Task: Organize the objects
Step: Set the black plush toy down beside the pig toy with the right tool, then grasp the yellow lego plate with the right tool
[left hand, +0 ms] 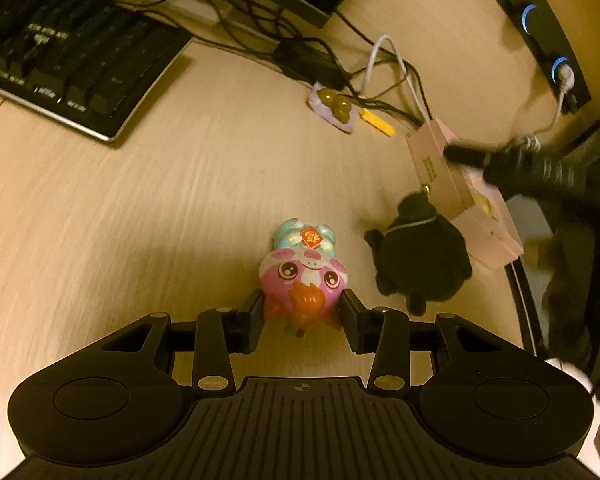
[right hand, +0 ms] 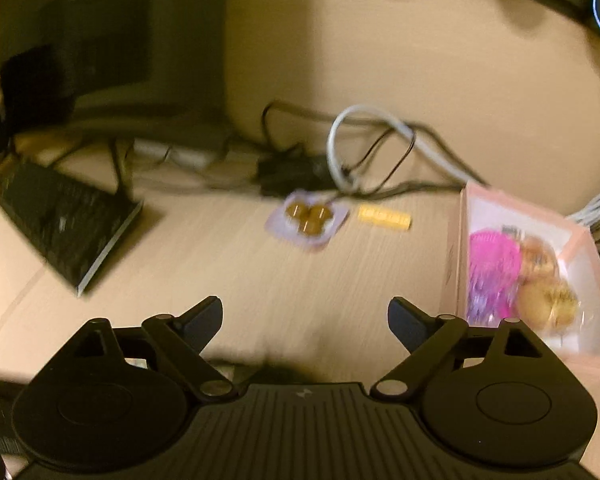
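Note:
My left gripper (left hand: 303,320) is shut on a pink and teal cartoon toy figure (left hand: 303,276), held over the wooden desk (left hand: 120,208). A black plush toy (left hand: 420,260) lies to its right. A pink doll box (left hand: 452,184) sits tilted beyond the plush, with the right gripper's black finger (left hand: 464,154) against it. In the right wrist view my right gripper (right hand: 305,320) is open and empty above the desk; the pink box (right hand: 456,248) with a doll in a pink dress stands to its right. A small purple packet with brown pieces (right hand: 306,218) and a yellow block (right hand: 384,218) lie ahead.
A black keyboard (left hand: 60,60) lies at the left, also in the right wrist view (right hand: 64,224). Tangled black and white cables (left hand: 380,76) run along the back. A monitor base (right hand: 112,40) stands behind. A black bar with blue-lit rings (left hand: 540,28) is at the far right.

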### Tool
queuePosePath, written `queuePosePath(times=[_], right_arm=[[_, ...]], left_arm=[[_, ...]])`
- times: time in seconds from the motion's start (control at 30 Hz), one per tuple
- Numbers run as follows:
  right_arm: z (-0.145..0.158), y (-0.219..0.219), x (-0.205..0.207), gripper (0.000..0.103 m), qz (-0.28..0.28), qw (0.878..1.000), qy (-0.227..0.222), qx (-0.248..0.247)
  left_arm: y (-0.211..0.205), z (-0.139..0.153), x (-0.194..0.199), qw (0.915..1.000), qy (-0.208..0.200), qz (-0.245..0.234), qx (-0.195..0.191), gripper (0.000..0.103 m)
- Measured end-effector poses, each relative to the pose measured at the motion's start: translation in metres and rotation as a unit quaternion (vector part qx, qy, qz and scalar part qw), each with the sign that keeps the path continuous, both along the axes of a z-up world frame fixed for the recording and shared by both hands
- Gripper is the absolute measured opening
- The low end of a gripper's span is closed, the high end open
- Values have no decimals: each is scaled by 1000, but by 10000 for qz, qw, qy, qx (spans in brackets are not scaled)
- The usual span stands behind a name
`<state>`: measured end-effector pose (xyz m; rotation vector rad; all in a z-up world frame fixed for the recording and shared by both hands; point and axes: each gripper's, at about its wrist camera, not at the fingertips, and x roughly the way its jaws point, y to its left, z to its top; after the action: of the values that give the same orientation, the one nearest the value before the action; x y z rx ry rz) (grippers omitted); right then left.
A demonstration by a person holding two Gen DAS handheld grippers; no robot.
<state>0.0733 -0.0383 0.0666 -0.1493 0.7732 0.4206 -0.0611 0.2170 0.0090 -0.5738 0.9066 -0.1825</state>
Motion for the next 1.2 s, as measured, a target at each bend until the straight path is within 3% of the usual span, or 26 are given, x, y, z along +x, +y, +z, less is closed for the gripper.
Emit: queuePosePath(times=[0.17,0.3,0.47,0.57,0.67,0.83,0.9,0.93,1.2], right_arm=[[-1,4,81,90,-416,9990,189,-25],[-30,11,160,90,-864,9944,586,-171],[-72,6,219,89,-1400,9853,932,-298],[-77,14,222,86,-1249,9878,787,-493],[-82,15,220,85,-1079,9881,963,-519],[-91,7,216,79,-1200,9874,908,-484],[-92,7,213,72,-1181,9878,940,-379],[-91,8,210,64,-1161,9882,946,-328],[-79,7,168,63,-815,9913,1010,-195]], left_arm=[[8,3,2,9998,-76,122,-97,44],[17,8,2,9996,-120,235,-68,44],[30,6,-3,9987,-40,496,-131,44],[34,5,-3,9981,8,579,-200,44],[34,7,-1,9981,-37,573,-210,44],[31,8,5,9986,-56,503,-116,44],[30,10,4,9985,-68,540,-112,44],[30,11,3,9984,-69,559,-92,44],[18,18,2,9984,-117,555,43,44]])
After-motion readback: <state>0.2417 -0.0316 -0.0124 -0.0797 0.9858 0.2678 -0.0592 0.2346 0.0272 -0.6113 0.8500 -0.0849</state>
